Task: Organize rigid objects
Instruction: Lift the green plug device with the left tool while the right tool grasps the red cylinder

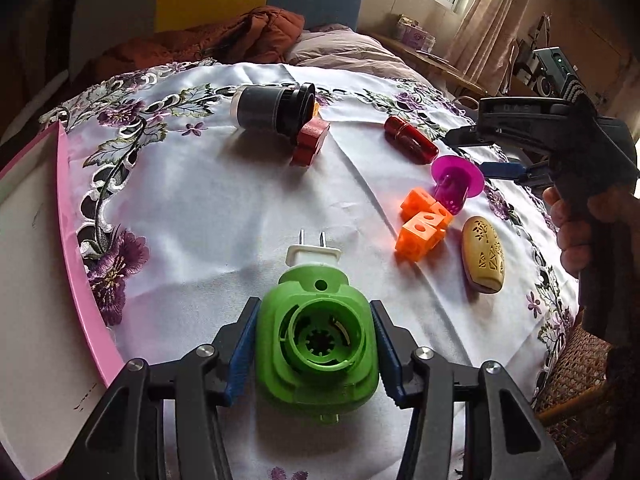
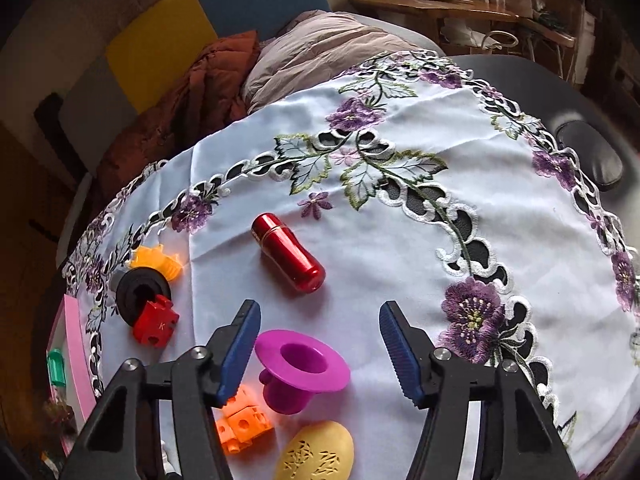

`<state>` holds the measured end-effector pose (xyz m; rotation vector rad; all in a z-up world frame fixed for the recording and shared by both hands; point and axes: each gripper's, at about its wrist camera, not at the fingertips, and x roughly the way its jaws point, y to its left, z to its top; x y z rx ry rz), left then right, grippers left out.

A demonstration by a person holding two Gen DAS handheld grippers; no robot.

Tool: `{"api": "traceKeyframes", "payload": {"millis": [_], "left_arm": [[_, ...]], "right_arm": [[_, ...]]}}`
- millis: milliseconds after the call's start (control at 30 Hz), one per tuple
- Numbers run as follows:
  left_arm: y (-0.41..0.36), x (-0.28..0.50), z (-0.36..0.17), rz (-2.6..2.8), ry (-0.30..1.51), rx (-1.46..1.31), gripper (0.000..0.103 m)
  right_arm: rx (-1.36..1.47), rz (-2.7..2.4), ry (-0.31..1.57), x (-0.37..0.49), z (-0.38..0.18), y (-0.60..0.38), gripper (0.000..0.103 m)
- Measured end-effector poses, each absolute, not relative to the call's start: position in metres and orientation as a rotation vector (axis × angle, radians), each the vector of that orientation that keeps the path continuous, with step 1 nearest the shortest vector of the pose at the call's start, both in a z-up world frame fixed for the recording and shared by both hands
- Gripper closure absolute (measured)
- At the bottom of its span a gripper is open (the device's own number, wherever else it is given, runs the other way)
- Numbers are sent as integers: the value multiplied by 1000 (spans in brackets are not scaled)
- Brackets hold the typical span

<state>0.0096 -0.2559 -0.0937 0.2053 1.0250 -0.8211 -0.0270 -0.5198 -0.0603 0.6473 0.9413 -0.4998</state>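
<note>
The left gripper clamps a green plastic plug-in device; the right gripper stands half-open, holding nothing, around a magenta flanged plastic cup, orange cubes beside it.

A worktop under a white cloth embroidered with purple flowers carries scattered things — a black cylinder, red block, red capsule, magenta funnel, orange cubes, tan oval — and a pink-rimmed tray at one edge.
</note>
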Motion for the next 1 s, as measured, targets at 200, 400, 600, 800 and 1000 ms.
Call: {"api": "traceKeyframes", "payload": {"millis": [200, 400, 600, 800, 1000], "left_arm": [[-253, 11, -93, -829, 1034, 178, 50], [-253, 11, -93, -829, 1031, 175, 50], [-251, 11, -94, -832, 1029, 162, 50], [-252, 9, -94, -824, 1021, 168, 50], [-255, 7, -93, -809, 1006, 194, 50]], "right_arm": [[492, -465, 1021, 13, -58, -516, 40], [444, -447, 1108, 50, -73, -531, 40], [337, -401, 1172, 61, -92, -517, 79], [366, -361, 1139, 53, -95, -522, 79], [333, -353, 1087, 46, -97, -519, 79]]}}
